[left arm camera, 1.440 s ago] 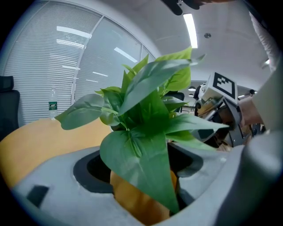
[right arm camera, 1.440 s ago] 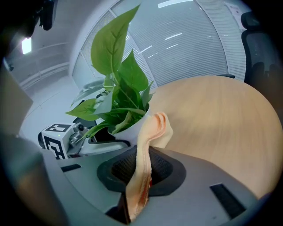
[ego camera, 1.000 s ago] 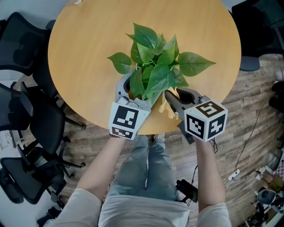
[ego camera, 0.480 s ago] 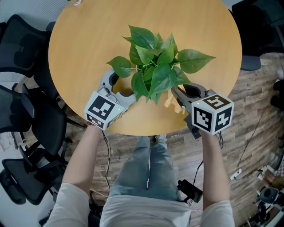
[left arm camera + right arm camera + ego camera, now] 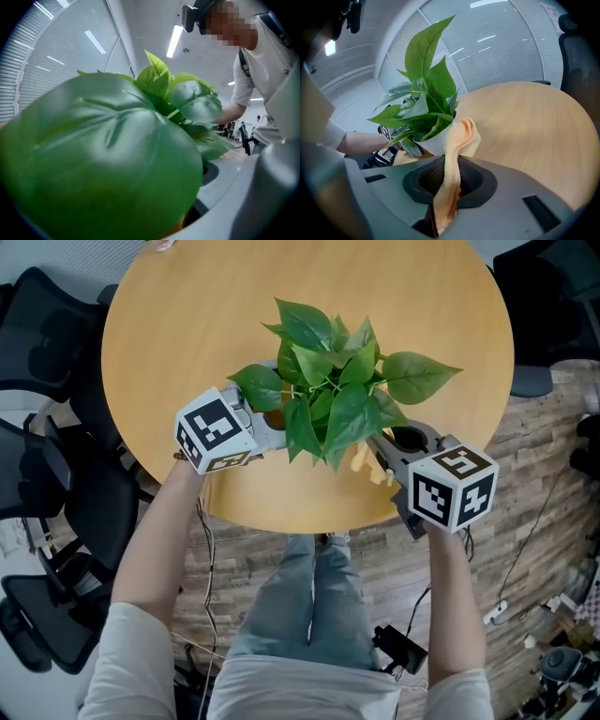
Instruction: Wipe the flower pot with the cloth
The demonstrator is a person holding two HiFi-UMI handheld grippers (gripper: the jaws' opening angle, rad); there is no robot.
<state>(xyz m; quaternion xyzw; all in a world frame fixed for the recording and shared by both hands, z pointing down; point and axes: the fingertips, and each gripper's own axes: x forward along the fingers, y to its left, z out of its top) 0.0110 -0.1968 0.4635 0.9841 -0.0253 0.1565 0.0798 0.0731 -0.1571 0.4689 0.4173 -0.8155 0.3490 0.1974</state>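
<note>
Two claws flank the flower pot: the right claw clamps the cloth, draped just ahead of its tips for wiping, while the left claw is opening its jaws wide, a leaf between them, probably to brace the pot.

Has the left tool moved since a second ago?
Yes. Against the table's near edge, the left tool swung left and farther in, beside the plant; its jaws are opening, a leaf between them.

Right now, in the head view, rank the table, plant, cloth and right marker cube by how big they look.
1. Table
2. Plant
3. Right marker cube, nearer the camera
4. Cloth, partly under leaves
</note>
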